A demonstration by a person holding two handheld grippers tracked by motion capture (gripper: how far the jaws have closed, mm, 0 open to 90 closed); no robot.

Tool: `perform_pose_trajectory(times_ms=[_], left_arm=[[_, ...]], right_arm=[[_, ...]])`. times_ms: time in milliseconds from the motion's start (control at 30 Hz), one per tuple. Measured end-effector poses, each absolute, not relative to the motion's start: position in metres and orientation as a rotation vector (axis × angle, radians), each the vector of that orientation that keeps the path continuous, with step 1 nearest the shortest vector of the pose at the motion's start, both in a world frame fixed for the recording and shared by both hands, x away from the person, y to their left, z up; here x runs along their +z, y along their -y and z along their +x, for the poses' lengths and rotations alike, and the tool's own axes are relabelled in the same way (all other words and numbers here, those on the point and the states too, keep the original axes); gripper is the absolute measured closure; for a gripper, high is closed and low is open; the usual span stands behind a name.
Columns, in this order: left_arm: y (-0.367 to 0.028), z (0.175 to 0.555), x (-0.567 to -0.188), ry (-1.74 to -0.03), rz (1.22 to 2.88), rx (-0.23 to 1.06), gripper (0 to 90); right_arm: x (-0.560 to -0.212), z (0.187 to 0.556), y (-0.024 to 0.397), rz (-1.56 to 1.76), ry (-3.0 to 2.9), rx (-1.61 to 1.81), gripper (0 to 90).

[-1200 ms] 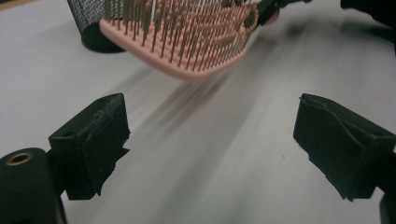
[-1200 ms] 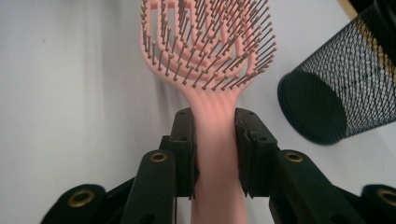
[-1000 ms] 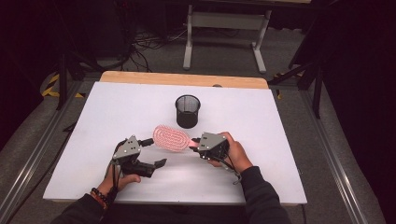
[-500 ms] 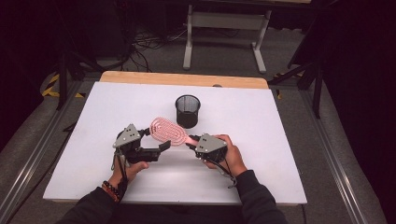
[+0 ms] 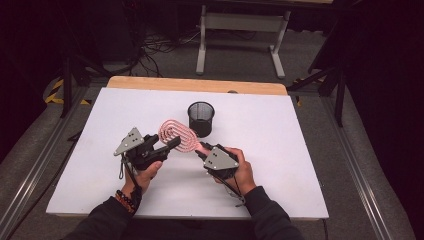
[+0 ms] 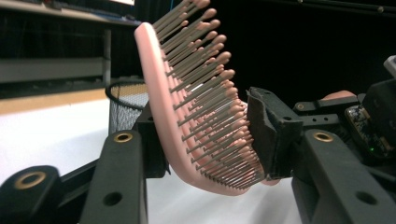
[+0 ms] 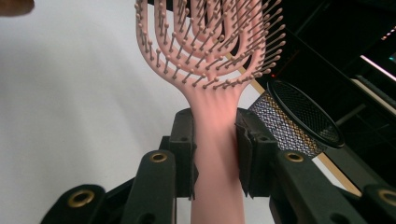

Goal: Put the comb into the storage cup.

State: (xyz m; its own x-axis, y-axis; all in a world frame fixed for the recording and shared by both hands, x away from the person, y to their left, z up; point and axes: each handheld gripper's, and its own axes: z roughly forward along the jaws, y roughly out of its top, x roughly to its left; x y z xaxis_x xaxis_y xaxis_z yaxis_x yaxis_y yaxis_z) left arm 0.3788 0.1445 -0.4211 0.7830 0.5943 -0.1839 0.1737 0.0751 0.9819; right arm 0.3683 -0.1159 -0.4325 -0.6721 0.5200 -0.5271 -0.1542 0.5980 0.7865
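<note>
We see the white surface (image 5: 280,165) stretching wide, a black mesh cup (image 5: 201,118) standing near its middle. Just in front of the cup, lifted off the surface, is the pink hairbrush (image 5: 178,136). Our right hand-held gripper (image 5: 202,150) pinches the brush's handle firmly between both jaws. Our left hand-held gripper (image 5: 172,144) has its jaws spread either side of the brush head, one by the back, one at the bristle tips.

High view: above the near side, looking forward and down on the table (image 5: 280,125).
Gripper views: close along their jaws.
Shared: brush (image 5: 176,135), cup (image 5: 201,118).
</note>
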Motion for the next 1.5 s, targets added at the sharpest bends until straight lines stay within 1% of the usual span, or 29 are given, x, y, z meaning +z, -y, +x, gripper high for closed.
perform_pose_trajectory(times_ms=[267,333,400,433,467,500,567,633,767,1000,1233,1500], left_arm=[[-0.145,0.374,-0.411,-0.595,1.502,0.361,63.1],[-0.145,0.372,-0.408,-0.585,1.519,0.399,63.7],[-0.149,0.372,-0.407,-0.578,1.515,0.396,63.8],[-0.150,0.373,-0.406,-0.578,1.509,0.395,63.8],[-0.153,0.373,-0.404,-0.579,1.505,0.406,63.9],[-0.153,0.373,-0.404,-0.579,1.505,0.406,63.9],[-0.159,0.372,-0.400,-0.579,1.491,0.420,63.9],[-0.166,0.372,-0.397,-0.581,1.474,0.426,63.9],[-0.174,0.371,-0.393,-0.586,1.468,0.458,63.9],[-0.180,0.369,-0.389,-0.578,1.470,0.485,63.9],[-0.184,0.368,-0.386,-0.583,1.475,0.510,63.9],[-0.189,0.366,-0.382,-0.581,1.465,0.536,63.9]], right_arm=[[-0.436,0.363,0.107,0.284,-2.025,1.065,68.5],[-0.438,0.362,0.104,0.278,-2.019,1.054,66.4],[-0.438,0.361,0.102,0.284,-2.026,1.075,64.4],[-0.439,0.360,0.101,0.280,-2.024,1.069,60.4],[-0.439,0.359,0.100,0.282,-2.025,1.066,54.1],[-0.439,0.359,0.100,0.282,-2.025,1.066,54.1],[-0.441,0.356,0.095,0.279,-2.049,1.052,41.4],[-0.441,0.355,0.094,0.270,-2.066,1.064,35.4],[-0.440,0.353,0.097,0.273,-2.076,1.086,29.6],[-0.432,0.349,0.109,0.305,-2.012,1.154,22.7],[-0.427,0.345,0.126,0.382,-1.996,1.168,18.7],[-0.429,0.336,0.148,0.446,-1.933,1.163,17.6]])
